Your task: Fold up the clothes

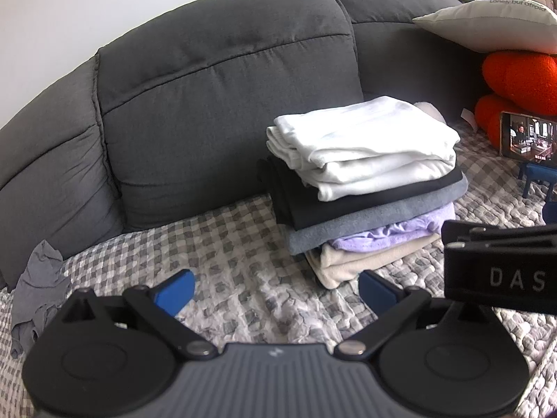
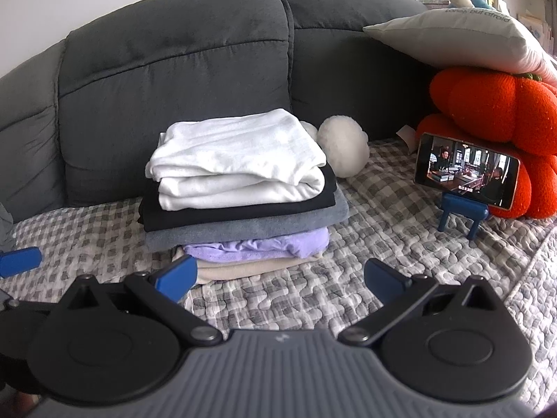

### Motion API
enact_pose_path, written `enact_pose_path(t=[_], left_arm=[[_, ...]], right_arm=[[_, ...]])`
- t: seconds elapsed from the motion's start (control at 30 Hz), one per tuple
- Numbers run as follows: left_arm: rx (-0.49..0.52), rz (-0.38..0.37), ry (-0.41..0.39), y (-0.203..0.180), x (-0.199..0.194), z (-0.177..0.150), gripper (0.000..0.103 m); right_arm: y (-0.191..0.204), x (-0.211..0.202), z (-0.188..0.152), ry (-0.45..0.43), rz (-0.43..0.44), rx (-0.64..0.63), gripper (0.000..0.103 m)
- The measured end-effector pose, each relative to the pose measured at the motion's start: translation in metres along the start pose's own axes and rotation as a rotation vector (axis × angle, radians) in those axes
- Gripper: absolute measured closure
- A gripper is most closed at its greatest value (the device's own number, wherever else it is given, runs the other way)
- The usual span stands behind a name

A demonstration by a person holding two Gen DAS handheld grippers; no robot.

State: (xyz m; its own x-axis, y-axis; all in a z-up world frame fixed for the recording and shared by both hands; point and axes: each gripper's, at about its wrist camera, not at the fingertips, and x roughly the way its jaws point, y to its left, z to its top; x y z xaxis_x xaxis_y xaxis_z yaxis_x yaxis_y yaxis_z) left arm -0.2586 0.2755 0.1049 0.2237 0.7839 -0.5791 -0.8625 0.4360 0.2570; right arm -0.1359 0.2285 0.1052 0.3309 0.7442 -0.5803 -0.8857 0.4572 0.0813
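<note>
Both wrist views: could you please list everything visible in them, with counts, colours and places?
folded stack: one; white, black, grey, lilac, beige from the top; on quilt
loose garment: one, grey, quilt's left edge
quilt: one, grey-white check, sofa seat
sofa: one, dark grey
pillow: one, white, on orange cushion
orange cushion: one, right
phone: one, on blue stand
white plush: behind stack
left tongs: open, empty
right tongs: open, empty
</note>
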Motion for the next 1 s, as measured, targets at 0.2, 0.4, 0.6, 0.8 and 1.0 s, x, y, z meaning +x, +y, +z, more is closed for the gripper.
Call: enact_pose_path(t=[0.2, 0.4, 0.6, 0.8, 1.0], left_arm=[[-0.003, -0.004, 0.005, 0.0002, 0.0000, -0.0001, 0.002], [-0.002, -0.001, 0.001, 0.0000, -0.0012, 0.0008, 0.002], [0.005, 0.000, 0.007, -0.0009, 0.0000, 0.0008, 0.001], [0.011, 0.005, 0.007, -0.0011, -0.0002, 0.0011, 0.001], [0.014, 0.015, 0.007, -0.0019, -0.0004, 0.0012, 0.001]], right_arm=[[0.0012, 0.0010, 0.0000, 0.001, 0.003, -0.005, 0.000], [0.0023, 0.0023, -0.0005, 0.004, -0.001, -0.011, 0.000], [0.0033, 0.0036, -0.0007, 0.008, 0.001, -0.015, 0.000], [0.0035, 0.0052, -0.0007, 0.011, 0.002, -0.010, 0.000], [0.0037, 0.0054, -0.0009, 0.013, 0.002, -0.009, 0.000]])
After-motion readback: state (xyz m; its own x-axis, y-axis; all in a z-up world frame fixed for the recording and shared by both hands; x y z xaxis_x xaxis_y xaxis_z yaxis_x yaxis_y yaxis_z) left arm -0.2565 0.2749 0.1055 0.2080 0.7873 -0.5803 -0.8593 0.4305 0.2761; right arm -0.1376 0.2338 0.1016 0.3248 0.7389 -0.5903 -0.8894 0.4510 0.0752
